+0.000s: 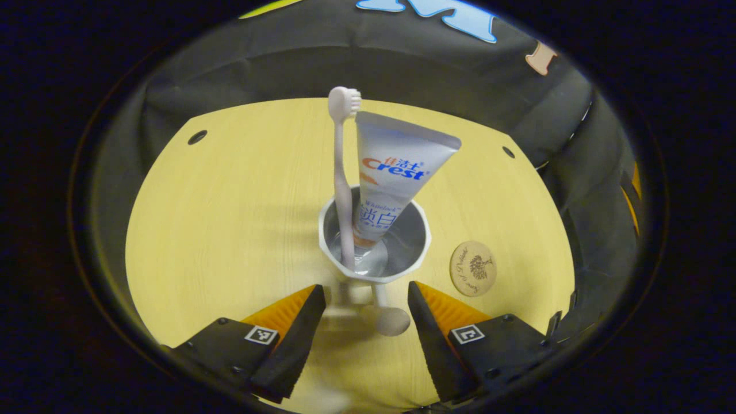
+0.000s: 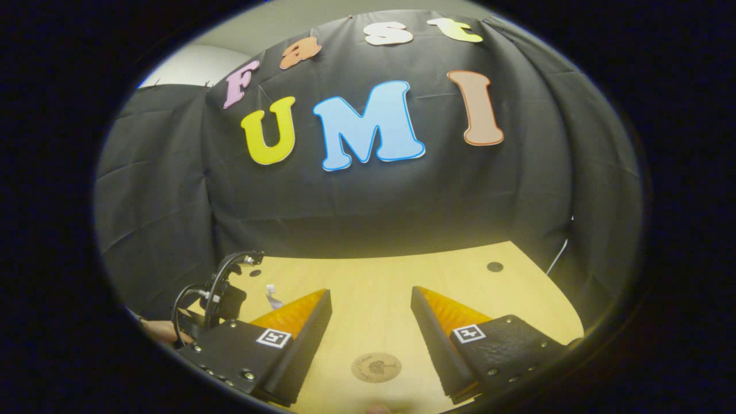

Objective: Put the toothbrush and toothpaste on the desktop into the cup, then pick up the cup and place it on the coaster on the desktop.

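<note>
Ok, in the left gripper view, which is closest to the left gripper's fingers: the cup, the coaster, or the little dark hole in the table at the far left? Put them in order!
1. Cup: straight ahead of the left gripper.
2. Coaster: off to the right of the cup.
3. Dark hole: far back on the left of the table.

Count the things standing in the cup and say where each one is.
2. The toothbrush stands upright at the left side of the cup, bristles up. The toothpaste leans beside it on the right, cap end down. Anything lying lower in the cup could be hidden.
</note>
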Demonstrator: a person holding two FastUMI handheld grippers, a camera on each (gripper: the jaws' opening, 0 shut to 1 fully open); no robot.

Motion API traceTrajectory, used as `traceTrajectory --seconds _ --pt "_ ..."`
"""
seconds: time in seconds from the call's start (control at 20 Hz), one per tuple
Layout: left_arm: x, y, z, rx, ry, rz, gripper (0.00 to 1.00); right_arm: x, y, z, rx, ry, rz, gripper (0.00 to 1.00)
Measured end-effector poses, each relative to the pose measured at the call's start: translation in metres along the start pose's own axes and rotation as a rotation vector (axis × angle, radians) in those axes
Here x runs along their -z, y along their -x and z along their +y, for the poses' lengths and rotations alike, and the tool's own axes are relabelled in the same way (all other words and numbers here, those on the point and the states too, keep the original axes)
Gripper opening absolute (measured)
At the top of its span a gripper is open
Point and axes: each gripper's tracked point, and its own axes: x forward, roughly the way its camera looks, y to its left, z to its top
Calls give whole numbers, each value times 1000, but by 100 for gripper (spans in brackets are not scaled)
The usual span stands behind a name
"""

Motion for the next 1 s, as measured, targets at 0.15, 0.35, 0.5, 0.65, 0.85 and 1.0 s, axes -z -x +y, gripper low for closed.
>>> traceTrajectory --seconds 0.15,0.35,0.5,0.65,0.85,1.0 --pt "3 -4 -3 -8 26 47 84 5 9 -11 13 -7 18 87" --pt "3 -17 0 -31 46 67 69 15 16 -25 28 -21 45 87" --pt "5 -19 0 -56 54 78 53 19 20 -33 36 -33 65 87" --pt "4 -19 3 -93 43 85 45 22 23 -39 39 -43 72 87" --pt "3 -18 6 -127 17 76 34 24 24 -43 41 -53 72 87" --pt "4 -19 4 -134 12 44 32 21 27 -46 45 -55 63 87"
